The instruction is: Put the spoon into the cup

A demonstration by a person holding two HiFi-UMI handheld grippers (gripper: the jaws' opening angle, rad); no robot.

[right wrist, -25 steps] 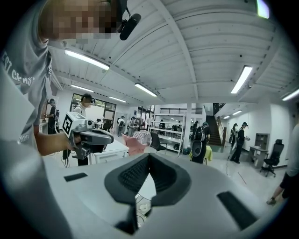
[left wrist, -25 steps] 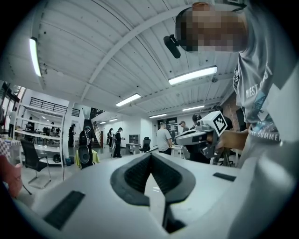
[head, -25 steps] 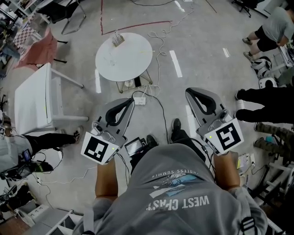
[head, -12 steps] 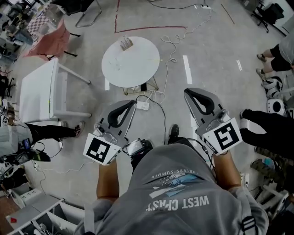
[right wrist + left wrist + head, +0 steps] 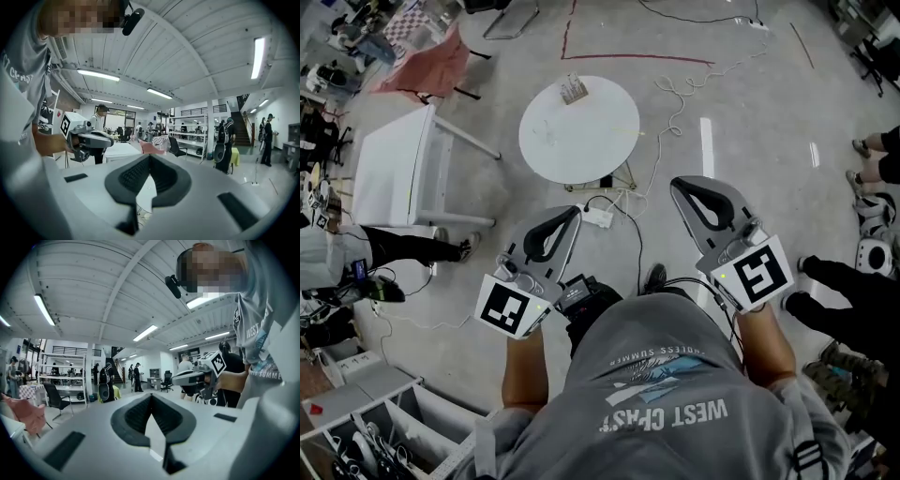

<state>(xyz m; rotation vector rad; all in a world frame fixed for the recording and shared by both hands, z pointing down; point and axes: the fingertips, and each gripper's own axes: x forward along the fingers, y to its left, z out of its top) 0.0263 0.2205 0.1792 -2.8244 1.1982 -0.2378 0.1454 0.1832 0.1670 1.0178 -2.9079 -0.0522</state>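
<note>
No spoon or cup can be made out in any view. My left gripper [image 5: 572, 212] is held out level in front of the person's body over the floor, its jaws shut with nothing between them [image 5: 151, 395]. My right gripper [image 5: 680, 183] is held level beside it, also shut and empty [image 5: 149, 157]. A round white table [image 5: 600, 141] stands ahead of both grippers. On its far edge is a small object [image 5: 572, 89], too small to identify. Each gripper shows in the other's view, the right [image 5: 197, 376] and the left [image 5: 86, 138].
A white rectangular table [image 5: 389, 178] stands left of the round one, a pink cloth [image 5: 427, 61] beyond it. Cables [image 5: 670, 89] run over the concrete floor. One person's legs [image 5: 853, 300] are at right, another person [image 5: 337, 253] at left. A rack [image 5: 366, 431] fills the bottom-left corner.
The whole scene has slid right and down in the head view, and the round table sits nearer the centre. Both grippers hold the same shut pose in front of the body.
</note>
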